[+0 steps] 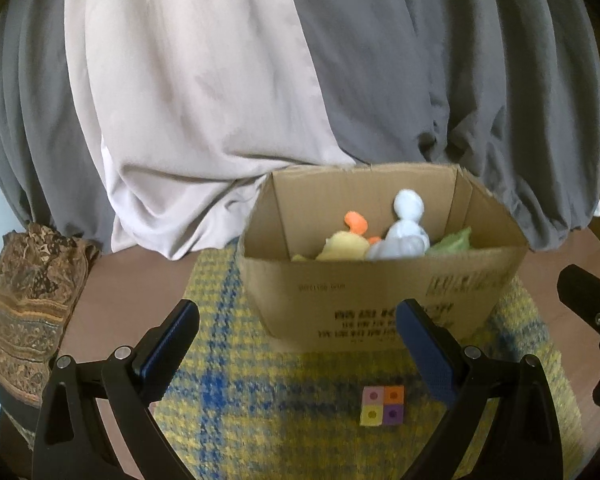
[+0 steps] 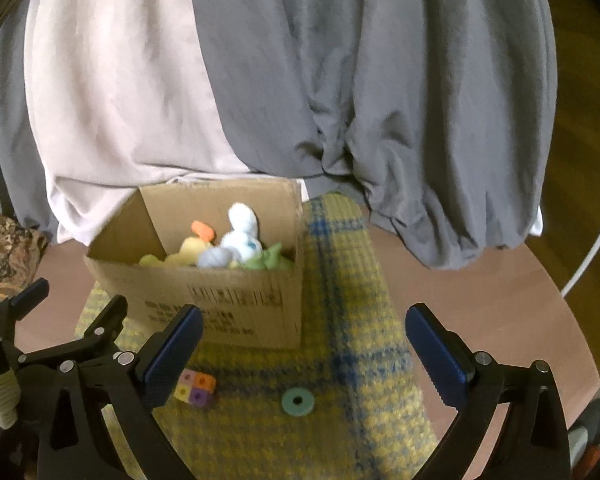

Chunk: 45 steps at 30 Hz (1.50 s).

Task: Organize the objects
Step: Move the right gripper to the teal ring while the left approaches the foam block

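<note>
both tools, left tool [image 1: 298, 354] and right tool [image 2: 302, 354], gape wide and empty. four-colour cube [image 1: 382, 405] and teal ring [image 2: 297, 401] lie on the plaid mat [image 2: 340, 280] before the cardboard box [image 1: 380, 296]; both look light and rigid, so pinch the cube's flat sides.

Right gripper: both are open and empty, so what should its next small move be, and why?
Probably lower the right gripper onto the teal ring. The ring lies loose on the plaid cloth, about centered between its open fingers, outside the cardboard box that already holds soft toys. The colored cube suits the left gripper.
</note>
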Each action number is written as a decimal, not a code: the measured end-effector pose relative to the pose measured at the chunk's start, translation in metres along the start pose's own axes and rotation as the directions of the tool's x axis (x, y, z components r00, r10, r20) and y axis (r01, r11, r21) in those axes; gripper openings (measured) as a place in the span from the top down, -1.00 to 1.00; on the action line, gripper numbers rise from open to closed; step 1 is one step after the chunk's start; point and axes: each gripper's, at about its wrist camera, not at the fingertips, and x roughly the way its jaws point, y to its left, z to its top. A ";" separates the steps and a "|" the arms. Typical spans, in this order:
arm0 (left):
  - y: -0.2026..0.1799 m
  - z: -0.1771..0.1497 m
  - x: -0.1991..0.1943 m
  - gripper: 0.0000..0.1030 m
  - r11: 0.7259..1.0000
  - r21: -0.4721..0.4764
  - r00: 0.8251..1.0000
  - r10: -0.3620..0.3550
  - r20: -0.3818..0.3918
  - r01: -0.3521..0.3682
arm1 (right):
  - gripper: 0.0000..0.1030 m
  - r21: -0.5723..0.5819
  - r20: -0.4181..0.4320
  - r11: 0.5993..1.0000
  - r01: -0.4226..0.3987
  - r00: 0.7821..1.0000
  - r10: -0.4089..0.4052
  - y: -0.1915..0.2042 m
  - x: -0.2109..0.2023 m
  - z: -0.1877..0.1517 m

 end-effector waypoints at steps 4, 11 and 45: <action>-0.004 -0.014 0.001 -0.95 1.000 0.013 1.000 -0.011 -0.009 0.012 | -0.97 0.016 -0.027 1.000 0.003 1.000 -0.002 -0.005 0.006 -0.016; -0.015 -0.034 0.008 -0.95 0.999 0.036 0.999 -0.024 -0.026 0.025 | -0.97 0.025 -0.071 1.000 0.014 0.997 -0.013 -0.011 0.016 -0.041; -0.074 -0.100 0.082 -0.56 0.988 0.065 0.958 -0.118 -0.260 0.139 | -0.34 -0.032 -0.283 0.996 -0.085 0.956 0.073 -0.009 0.108 -0.091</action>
